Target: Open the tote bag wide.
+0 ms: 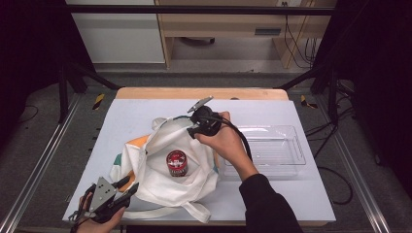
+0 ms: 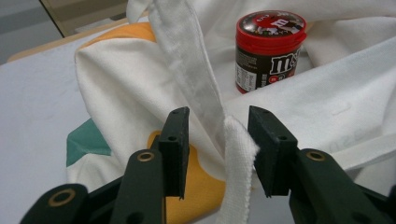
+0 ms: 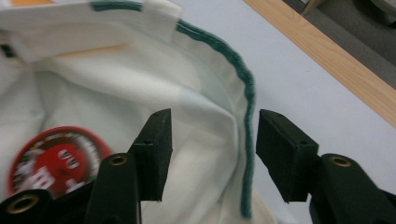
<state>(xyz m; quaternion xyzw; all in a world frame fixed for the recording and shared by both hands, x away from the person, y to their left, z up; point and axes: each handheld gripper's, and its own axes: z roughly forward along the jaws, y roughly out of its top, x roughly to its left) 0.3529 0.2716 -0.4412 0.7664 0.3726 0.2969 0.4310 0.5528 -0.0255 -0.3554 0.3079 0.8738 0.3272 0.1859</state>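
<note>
A white cloth bag (image 1: 160,187) with orange and green patches lies open on the table. Inside it stands a candy jar (image 1: 177,162) with a red lid (image 2: 270,46). My left gripper (image 1: 127,186) is at the bag's near left corner. Its jaws stand apart around a folded white edge of the bag (image 2: 238,158), not pressing it (image 2: 217,126). My right gripper (image 1: 193,131) is over the bag's far rim. It is open (image 3: 212,135), with the green-trimmed rim (image 3: 247,93) loose between the jaws and the jar lid (image 3: 51,161) below left.
A clear plastic tray (image 1: 296,145) sits to the right of the bag. The white table top (image 1: 126,116) ends in a wooden strip (image 1: 204,93) at the far side. A loose bag strap (image 1: 150,212) lies near the front edge.
</note>
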